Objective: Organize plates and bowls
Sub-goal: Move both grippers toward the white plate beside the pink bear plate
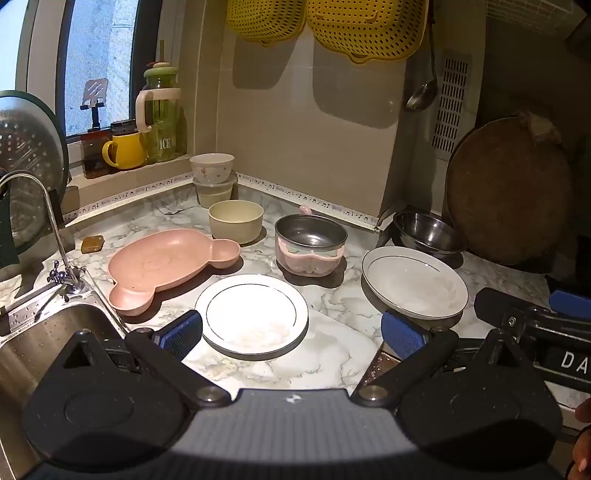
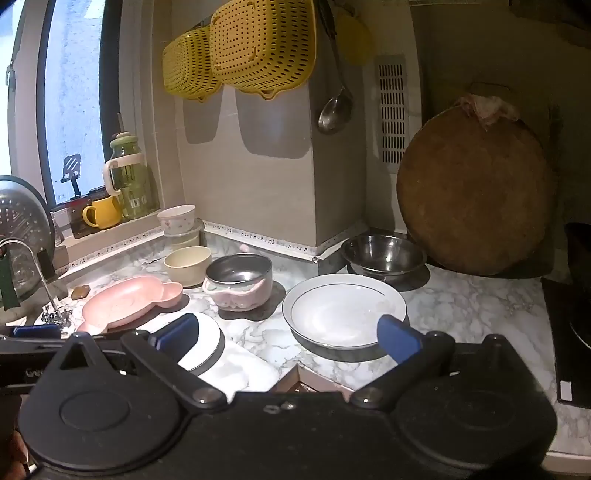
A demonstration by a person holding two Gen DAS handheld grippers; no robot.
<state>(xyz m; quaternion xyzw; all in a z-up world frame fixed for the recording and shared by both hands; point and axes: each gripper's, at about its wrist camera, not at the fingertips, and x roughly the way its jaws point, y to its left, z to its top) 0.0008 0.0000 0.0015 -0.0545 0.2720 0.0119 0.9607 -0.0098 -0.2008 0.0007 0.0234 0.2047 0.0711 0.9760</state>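
Note:
On the marble counter lie two white plates: one (image 1: 253, 314) (image 2: 201, 347) in front of my left gripper (image 1: 291, 330), one (image 1: 413, 282) (image 2: 343, 310) further right, ahead of my right gripper (image 2: 288, 334). Both grippers are open, empty and held above the counter's front edge. A pink bear-shaped plate (image 1: 166, 264) (image 2: 125, 299), a cream bowl (image 1: 236, 220) (image 2: 187, 265), a pink steel-lined bowl (image 1: 309, 243) (image 2: 238, 282) and a steel bowl (image 1: 426, 232) (image 2: 382, 256) stand behind. A white bowl (image 1: 211, 168) (image 2: 176, 218) sits stacked on a container in the corner.
A sink (image 1: 44, 343) with a tap (image 1: 55, 229) is at the left. A round wooden board (image 1: 509, 192) (image 2: 472, 192) leans at the right. Yellow colanders (image 1: 325, 26) and a ladle (image 1: 423, 92) hang on the wall. A yellow mug (image 1: 123, 150) and jug (image 1: 162, 118) stand on the sill.

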